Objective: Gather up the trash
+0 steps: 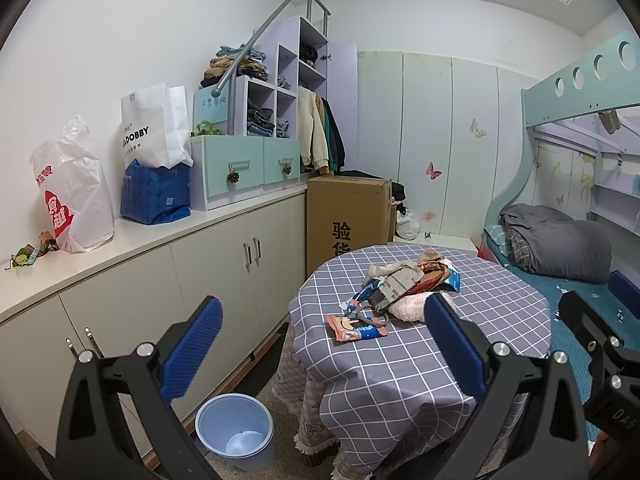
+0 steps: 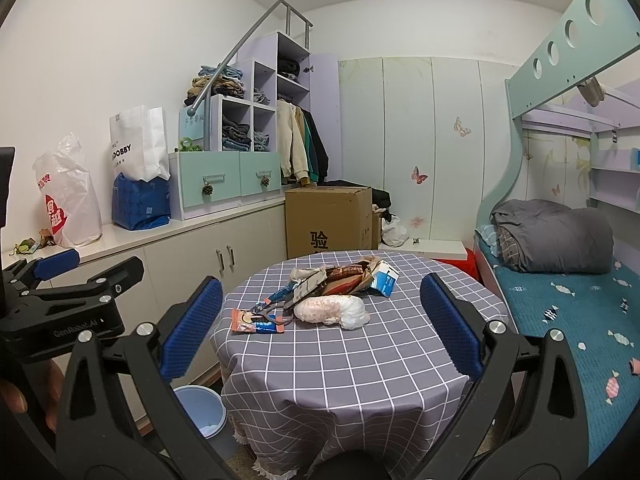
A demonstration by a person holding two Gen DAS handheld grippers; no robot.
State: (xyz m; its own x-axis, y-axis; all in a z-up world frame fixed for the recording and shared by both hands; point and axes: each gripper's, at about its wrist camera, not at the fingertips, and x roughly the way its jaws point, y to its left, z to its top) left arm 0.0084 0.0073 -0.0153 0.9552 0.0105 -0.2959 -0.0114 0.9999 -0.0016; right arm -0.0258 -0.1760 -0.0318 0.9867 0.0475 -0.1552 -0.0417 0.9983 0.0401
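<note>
Your left gripper (image 1: 322, 330) and right gripper (image 2: 320, 312) are both spread wide, holding nothing, short of the table (image 2: 360, 360). One trash pile (image 2: 320, 296) lies mid-table: one orange wrapper (image 2: 256, 322) nearest you, long axis left-right; one white bundle (image 2: 332, 308); one blue-white carton (image 2: 384, 280); crumpled papers uncounted. One blue bin (image 1: 236, 428) stands on the floor left of the table.

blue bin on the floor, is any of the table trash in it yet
No: the blue bin shows only a pale liner at its bottom, while the wrappers all lie on the checked tablecloth.
</note>
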